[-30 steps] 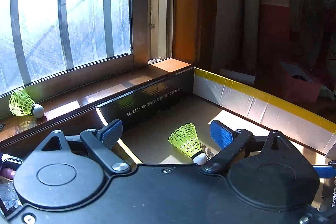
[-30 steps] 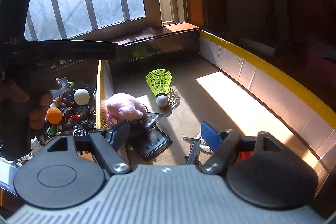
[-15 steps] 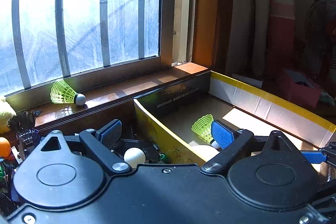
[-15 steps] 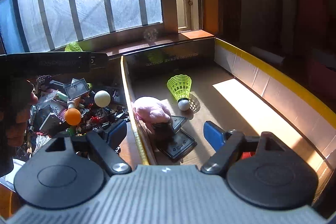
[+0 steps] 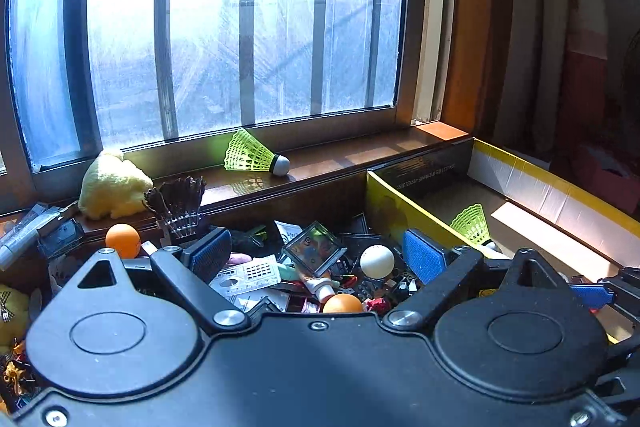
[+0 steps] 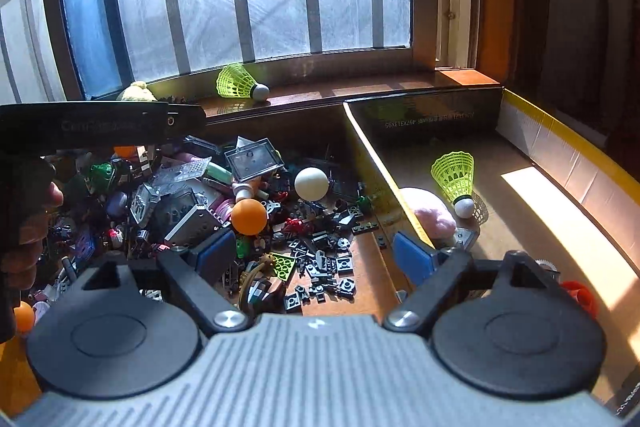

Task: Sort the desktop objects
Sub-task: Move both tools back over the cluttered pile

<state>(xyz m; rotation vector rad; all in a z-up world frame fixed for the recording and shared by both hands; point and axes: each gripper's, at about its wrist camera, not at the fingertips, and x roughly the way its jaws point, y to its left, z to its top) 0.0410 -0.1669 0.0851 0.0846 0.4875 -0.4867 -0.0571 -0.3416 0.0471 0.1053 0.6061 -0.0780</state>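
Observation:
My left gripper is open and empty, hovering over a cluttered pile of small items. In the pile lie a white ball, an orange ball and a clear plastic case. My right gripper hangs above the same pile, straddling the box's yellow wall; its jaws are opening with nothing between them. The white ball and orange ball lie just beyond its fingers. Inside the cardboard box on the right are a green shuttlecock and a pink plush.
A second green shuttlecock and a yellow plush rest on the wooden window sill. Another orange ball sits at the pile's left. In the right wrist view the left gripper's body and a hand fill the left side.
Both grippers swung left, from over the cardboard box to over the cluttered pile. The right jaws spread a little wider. Neither gripper picked anything up.

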